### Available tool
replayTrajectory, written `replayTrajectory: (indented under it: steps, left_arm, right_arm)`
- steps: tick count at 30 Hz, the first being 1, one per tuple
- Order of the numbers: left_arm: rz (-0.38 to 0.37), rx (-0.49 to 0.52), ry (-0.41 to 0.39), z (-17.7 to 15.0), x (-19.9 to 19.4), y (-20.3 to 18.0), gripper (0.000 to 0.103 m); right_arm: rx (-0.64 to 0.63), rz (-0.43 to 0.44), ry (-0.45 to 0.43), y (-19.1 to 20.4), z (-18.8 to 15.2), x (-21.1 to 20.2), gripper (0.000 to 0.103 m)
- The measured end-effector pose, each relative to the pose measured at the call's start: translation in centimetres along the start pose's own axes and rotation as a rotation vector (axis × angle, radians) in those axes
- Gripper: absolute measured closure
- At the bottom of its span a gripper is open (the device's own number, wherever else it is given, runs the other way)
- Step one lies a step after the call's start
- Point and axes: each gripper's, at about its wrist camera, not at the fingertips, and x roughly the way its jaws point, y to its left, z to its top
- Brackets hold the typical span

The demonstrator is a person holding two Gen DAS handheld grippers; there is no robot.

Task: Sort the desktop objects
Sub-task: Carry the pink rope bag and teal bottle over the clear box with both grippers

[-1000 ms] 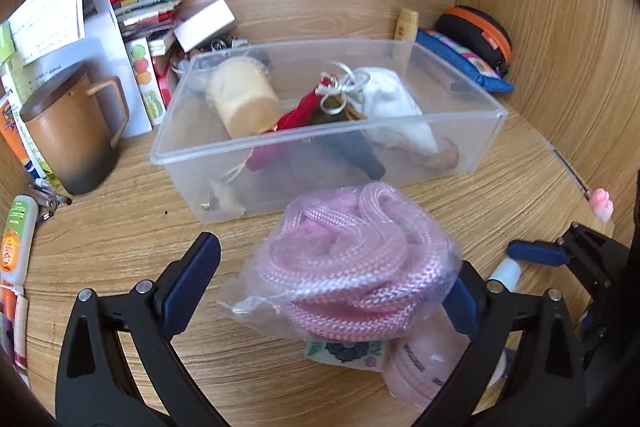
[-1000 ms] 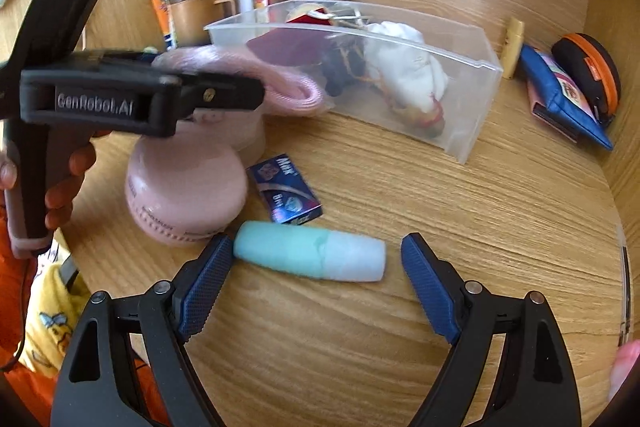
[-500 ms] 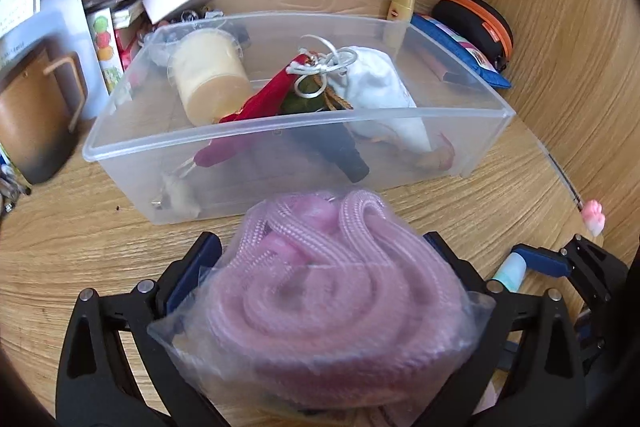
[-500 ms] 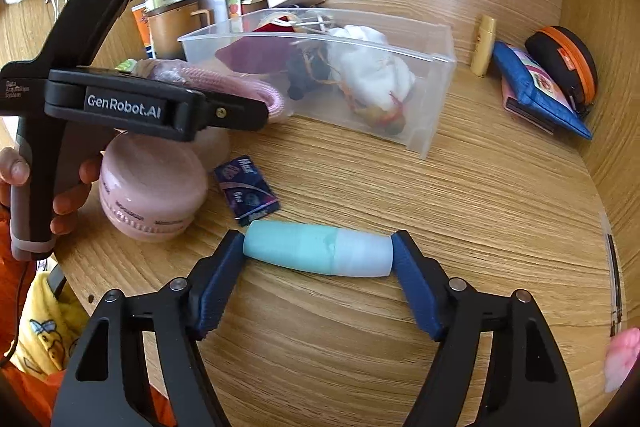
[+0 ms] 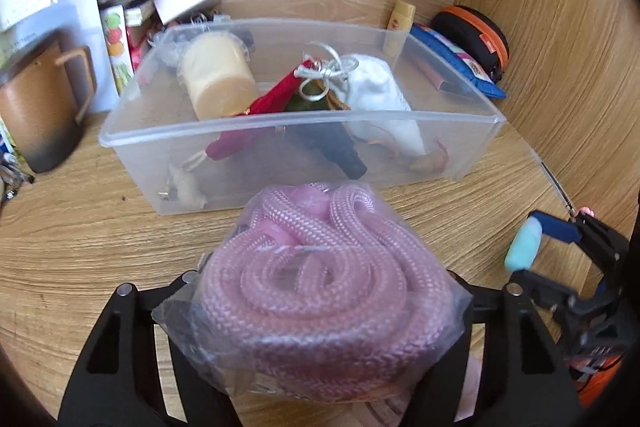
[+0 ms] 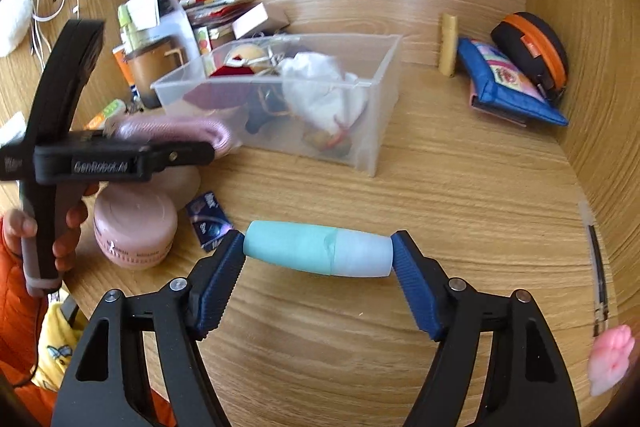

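right wrist view: "genrobot.ai" reads on my left gripper (image 6: pixel 216 143); wall notes too small to read. clear bin (image 5: pixel 280 123) w/ yellow cylinder (image 5: pixel 218 83) & white pouch (image 5: pixel 380 91) sits ahead; pink jar (image 6: pixel 134 227) & dark sachet (image 6: pixel 208 221) beside it on desk (image 6: pixel 460 195). left jaws just closed in, clamped on bagged pink rope (image 5: pixel 324 287), lifted in front of bin. right gripper (image 6: pixel 318 255) squeezes teal tube (image 6: pixel 316 253) end to end, above desk.
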Motion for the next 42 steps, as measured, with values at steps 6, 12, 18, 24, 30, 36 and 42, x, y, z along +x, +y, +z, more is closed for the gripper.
replayTrajectory:
  steps: [6, 12, 18, 24, 30, 36, 42]
  left_arm:
    - [-0.001, -0.004, -0.055, 0.0, -1.6, 0.0, 0.037]
    - [0.015, -0.013, -0.104, -0.1, -3.6, 0.6, 0.037]
    - [0.042, -0.036, -0.152, -0.2, -5.3, 1.5, 0.037]
    - [0.064, -0.066, -0.199, 0.4, -7.1, 3.0, 0.037]
    - [0.090, -0.072, -0.242, 1.5, -8.5, 4.1, 0.037]
    - [0.068, -0.098, -0.253, 2.9, -8.5, 5.3, 0.037]
    - [0.074, -0.089, -0.260, 4.8, -7.9, 5.6, 0.037]
  right_arm:
    - [0.006, -0.014, -0.045, -0.5, 1.6, -0.9, 0.032]
    - [-0.002, -0.024, -0.099, -0.6, 3.3, -2.0, 0.032]
    - [-0.013, -0.031, -0.138, -0.3, 4.7, -2.4, 0.032]
    - [-0.030, -0.028, -0.165, -0.2, 6.4, -2.4, 0.032]
    - [-0.065, -0.010, -0.191, 0.6, 8.3, -2.0, 0.032]
    - [-0.088, 0.001, -0.203, 1.2, 10.4, -1.1, 0.032]
    - [-0.109, 0.015, -0.208, 1.7, 11.6, -0.6, 0.032]
